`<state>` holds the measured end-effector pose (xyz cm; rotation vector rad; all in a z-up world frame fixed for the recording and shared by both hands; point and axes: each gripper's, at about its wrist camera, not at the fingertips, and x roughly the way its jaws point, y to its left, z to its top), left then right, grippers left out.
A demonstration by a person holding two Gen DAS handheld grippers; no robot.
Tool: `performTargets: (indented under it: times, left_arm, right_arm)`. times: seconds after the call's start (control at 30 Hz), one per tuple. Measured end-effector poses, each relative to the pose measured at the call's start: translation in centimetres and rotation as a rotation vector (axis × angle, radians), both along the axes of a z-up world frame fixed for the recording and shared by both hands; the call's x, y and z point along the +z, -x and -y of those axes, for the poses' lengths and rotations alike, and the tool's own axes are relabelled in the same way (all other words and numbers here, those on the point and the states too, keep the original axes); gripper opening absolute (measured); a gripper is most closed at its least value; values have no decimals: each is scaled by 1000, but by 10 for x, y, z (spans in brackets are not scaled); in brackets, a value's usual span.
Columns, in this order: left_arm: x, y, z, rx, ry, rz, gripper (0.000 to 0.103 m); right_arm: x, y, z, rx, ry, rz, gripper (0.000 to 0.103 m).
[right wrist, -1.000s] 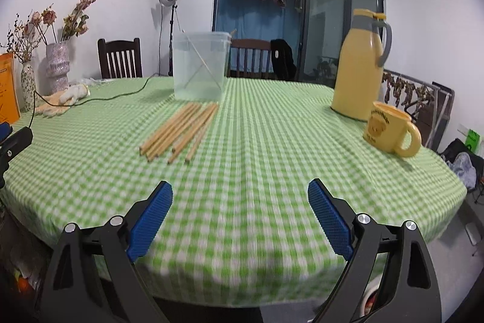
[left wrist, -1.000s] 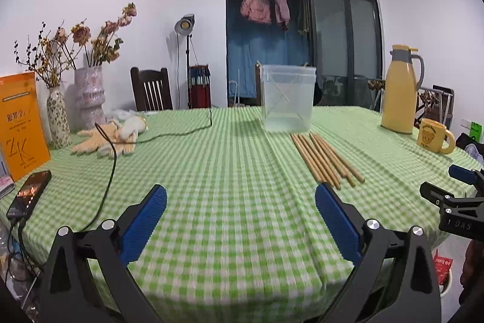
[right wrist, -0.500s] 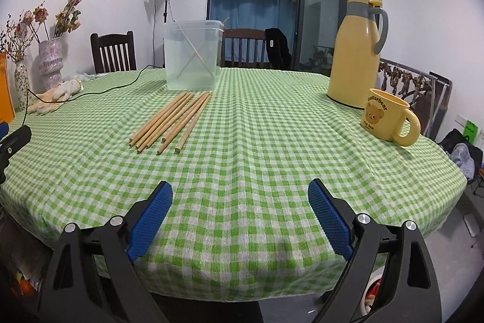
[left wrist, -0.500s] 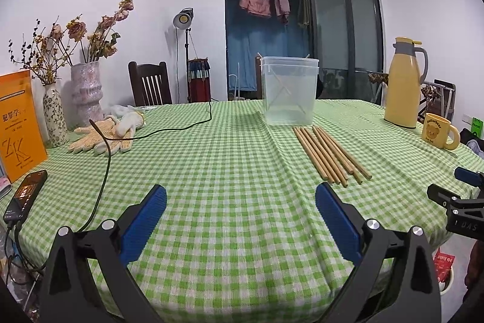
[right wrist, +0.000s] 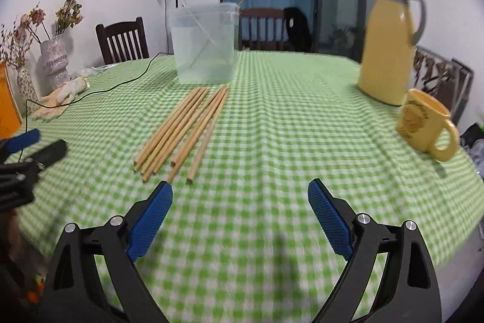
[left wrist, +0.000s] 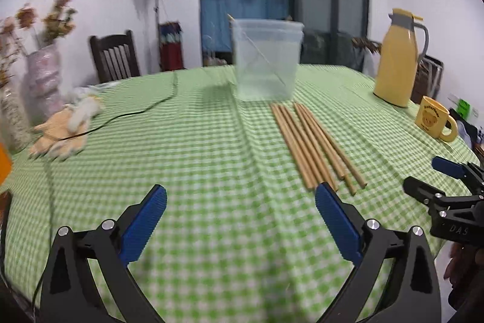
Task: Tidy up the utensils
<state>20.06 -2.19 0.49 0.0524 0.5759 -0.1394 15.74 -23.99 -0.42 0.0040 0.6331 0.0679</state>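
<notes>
Several wooden chopsticks [left wrist: 314, 146] lie side by side on the green checked tablecloth, also in the right wrist view [right wrist: 184, 130]. Behind them stands a clear plastic container [left wrist: 266, 59] with one chopstick leaning inside; it shows in the right wrist view too [right wrist: 205, 43]. My left gripper [left wrist: 240, 196] is open and empty, just short and left of the near chopstick ends. My right gripper [right wrist: 240, 192] is open and empty, just short and right of those ends. Each gripper shows at the edge of the other's view.
A yellow thermos jug [right wrist: 390, 47] and yellow mug [right wrist: 423, 123] stand on the right. Gloves [left wrist: 65, 129], a black cable [left wrist: 136, 114] and vases with dried flowers [left wrist: 39, 77] are on the left. Chairs stand behind the table.
Both grippers have moved forward over the table toward the chopsticks. The chopsticks and container look nearer. Both stay open.
</notes>
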Motion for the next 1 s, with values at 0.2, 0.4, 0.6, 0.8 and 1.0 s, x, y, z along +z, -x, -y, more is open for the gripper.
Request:
performTargets:
  times: [0.2, 0.4, 0.6, 0.8, 1.0]
  left_arm:
    - [-6, -58, 28, -86, -33, -116, 72]
    - [-20, -99, 42, -146, 11, -242, 51]
    - [-29, -114, 50, -171, 4, -302, 44]
    - [-36, -114, 56, -180, -8, -321, 44]
    - [-37, -112, 50, -174, -2, -325, 44]
  right_arm:
    - [5, -35, -5, 22, -1, -72, 86]
    - [-1, -65, -15, 64, 34, -145, 64]
    - [-3, -78, -22, 110, 16, -175, 55]
    - [-13, -83, -26, 126, 11, -208, 47]
    - [-21, -79, -29, 142, 26, -233, 37]
